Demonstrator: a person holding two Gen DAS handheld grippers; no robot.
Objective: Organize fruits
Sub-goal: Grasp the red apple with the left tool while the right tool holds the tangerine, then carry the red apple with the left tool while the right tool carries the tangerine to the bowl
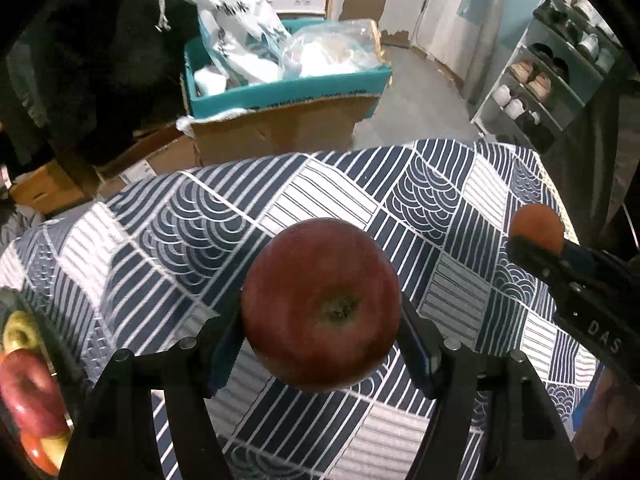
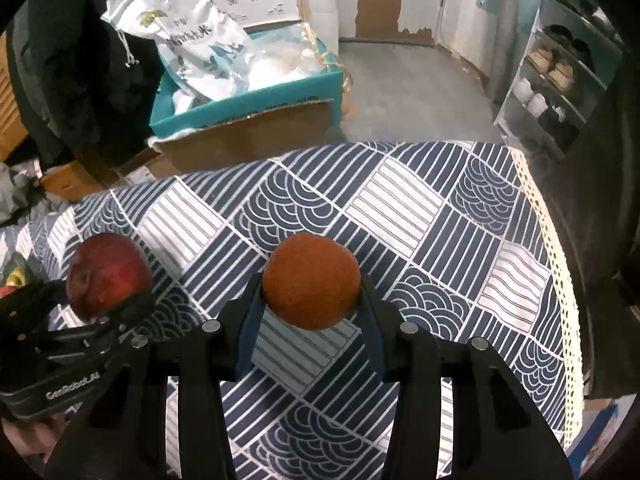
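Note:
My left gripper (image 1: 320, 344) is shut on a red apple (image 1: 321, 304) and holds it above the patterned tablecloth (image 1: 200, 232). My right gripper (image 2: 311, 300) is shut on an orange (image 2: 311, 281), also held above the cloth. The orange (image 1: 537, 227) shows at the right in the left wrist view. The apple (image 2: 108, 272) shows at the left in the right wrist view. Several red and yellow fruits (image 1: 28, 388) lie in a dark container at the far left edge of the left wrist view.
The table's far edge faces a teal-lined cardboard box (image 2: 248, 116) full of white bags on the floor. A shoe rack (image 2: 552, 92) stands at the right. A lace trim (image 2: 556, 264) marks the cloth's right edge.

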